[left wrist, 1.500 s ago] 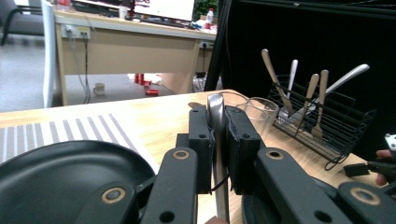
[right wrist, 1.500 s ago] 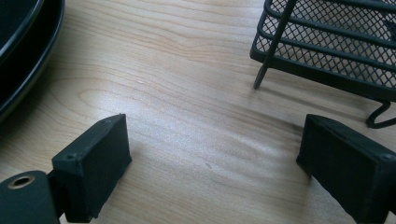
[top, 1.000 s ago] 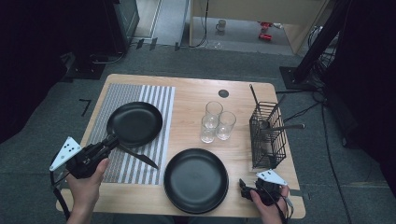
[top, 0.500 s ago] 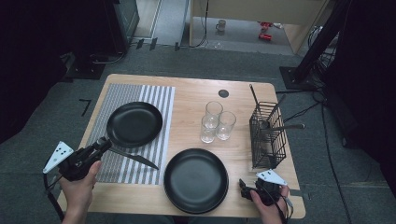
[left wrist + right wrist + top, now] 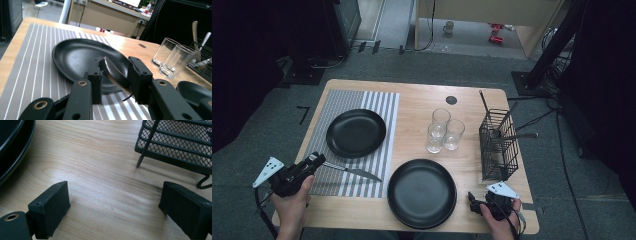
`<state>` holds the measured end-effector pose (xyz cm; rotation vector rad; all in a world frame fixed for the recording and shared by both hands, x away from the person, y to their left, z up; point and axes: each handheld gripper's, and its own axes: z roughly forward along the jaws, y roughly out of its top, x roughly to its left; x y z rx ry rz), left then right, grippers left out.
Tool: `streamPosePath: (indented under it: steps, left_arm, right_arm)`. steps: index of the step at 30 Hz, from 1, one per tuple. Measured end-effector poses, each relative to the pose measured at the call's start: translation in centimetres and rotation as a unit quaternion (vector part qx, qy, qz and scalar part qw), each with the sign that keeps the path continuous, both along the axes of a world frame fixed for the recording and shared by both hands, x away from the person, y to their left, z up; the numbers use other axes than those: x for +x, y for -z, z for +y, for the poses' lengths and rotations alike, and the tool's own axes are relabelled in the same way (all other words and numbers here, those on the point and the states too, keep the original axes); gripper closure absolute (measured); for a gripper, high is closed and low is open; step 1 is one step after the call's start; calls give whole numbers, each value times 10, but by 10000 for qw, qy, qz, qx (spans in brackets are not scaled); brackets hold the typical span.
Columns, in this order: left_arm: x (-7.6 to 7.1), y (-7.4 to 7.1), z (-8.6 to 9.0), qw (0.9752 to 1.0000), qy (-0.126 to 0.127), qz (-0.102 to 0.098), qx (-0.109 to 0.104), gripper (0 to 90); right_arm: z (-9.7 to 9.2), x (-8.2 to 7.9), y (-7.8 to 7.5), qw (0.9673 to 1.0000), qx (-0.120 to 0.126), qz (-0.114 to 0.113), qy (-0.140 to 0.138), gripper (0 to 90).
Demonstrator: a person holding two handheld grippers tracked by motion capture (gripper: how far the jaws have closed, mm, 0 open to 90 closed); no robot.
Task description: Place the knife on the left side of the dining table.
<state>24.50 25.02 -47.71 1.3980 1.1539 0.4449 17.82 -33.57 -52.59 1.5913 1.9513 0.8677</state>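
Far left, the left gripper (image 5: 314, 160) sits low over the near-left corner of the striped placemat (image 5: 377, 107), and its jaws have just been opening. In the left gripper view the knife (image 5: 113, 73) handle lies between the two black pads with daylight on either side, so that looks like a release: the handle is between the pads, not pinched. A second ago this gripper was closer to the plate with the knife in its grip; now the hand has come back toward the near-left edge and dropped lower.

The knife itself lies across the stripes, blade pointing right toward the near plate (image 5: 422, 192), just beside the far plate (image 5: 356, 132) on its near side. By my read the knife is placed, and the next job is to back the jaws off the handle without dragging it.

Moving right: three glasses (image 5: 443, 130) clustered mid-table, untouched. Then the wire cutlery basket (image 5: 498, 145) with more utensils standing in it.

Far right, the right gripper (image 5: 477, 205) rests at the near edge, exactly where it was, pads spread wide over bare table (image 5: 100, 170), holding nothing. It's the nearer hand to the basket.
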Motion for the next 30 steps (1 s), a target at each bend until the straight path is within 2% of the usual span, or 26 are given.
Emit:
streamPosePath:
  steps: [2,6,14,19,22,24,27,30]
  left_arm:
    - [1,4,3,10000,-40,71,-44,662]
    - [3,9,6,9998,-132,163,74,647]
    - [9,22,14,9987,-180,470,-121,638]
    - [11,27,17,9976,-246,639,-61,626]
    - [12,32,19,9962,-302,820,-16,612]
    - [13,34,19,9943,-414,978,122,626]
    - [13,34,18,9943,-422,974,128,631]
    - [14,35,16,9924,-545,1077,236,605]
  right_arm:
    - [0,0,0,10000,0,0,0,88]
    - [0,0,0,10000,0,0,1,88]
    - [0,0,0,10000,0,-1,1,88]
    - [0,0,0,10000,1,-1,1,88]
    - [0,0,0,10000,3,-2,1,88]
    - [0,0,0,10000,2,-2,1,88]
    - [0,0,0,10000,6,-5,3,88]
    - [0,0,0,10000,6,-6,-1,88]
